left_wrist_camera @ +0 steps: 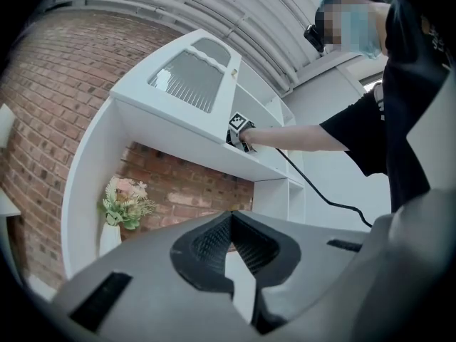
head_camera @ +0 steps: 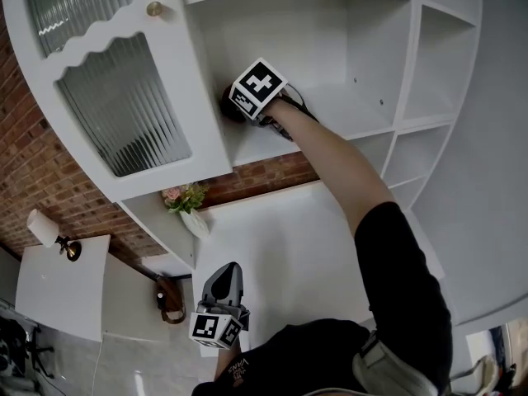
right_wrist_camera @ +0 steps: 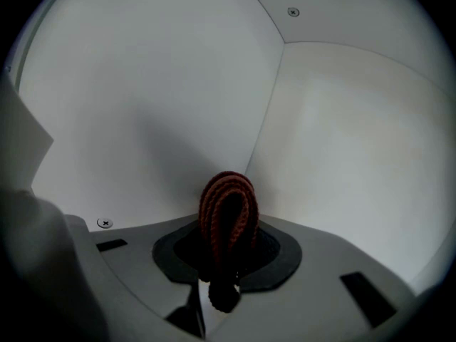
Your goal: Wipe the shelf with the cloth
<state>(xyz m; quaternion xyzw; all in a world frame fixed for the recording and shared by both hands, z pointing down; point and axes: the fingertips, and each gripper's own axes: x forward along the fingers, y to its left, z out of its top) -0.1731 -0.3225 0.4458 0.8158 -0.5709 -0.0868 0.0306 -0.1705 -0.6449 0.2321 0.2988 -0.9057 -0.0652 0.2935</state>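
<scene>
My right gripper (head_camera: 235,106) reaches deep into the left back corner of a white shelf compartment (head_camera: 355,110). It is shut on a folded red-brown knitted cloth (right_wrist_camera: 228,205), which pokes out beyond the jaws of the right gripper (right_wrist_camera: 226,251) toward the corner of the white walls (right_wrist_camera: 142,120). In the head view the cloth (head_camera: 230,110) shows only as a dark lump in front of the marker cube. My left gripper (head_camera: 229,272) hangs low by my body, away from the shelf. The left gripper (left_wrist_camera: 229,218) has its jaws together at the tips with nothing between them.
A cabinet door (head_camera: 115,97) with ribbed glass stands swung out left of the compartment. A vase of flowers (head_camera: 186,202) sits on the ledge below, before a brick wall. More open cubbies (head_camera: 437,64) lie to the right. A cable (left_wrist_camera: 320,194) trails from the right gripper.
</scene>
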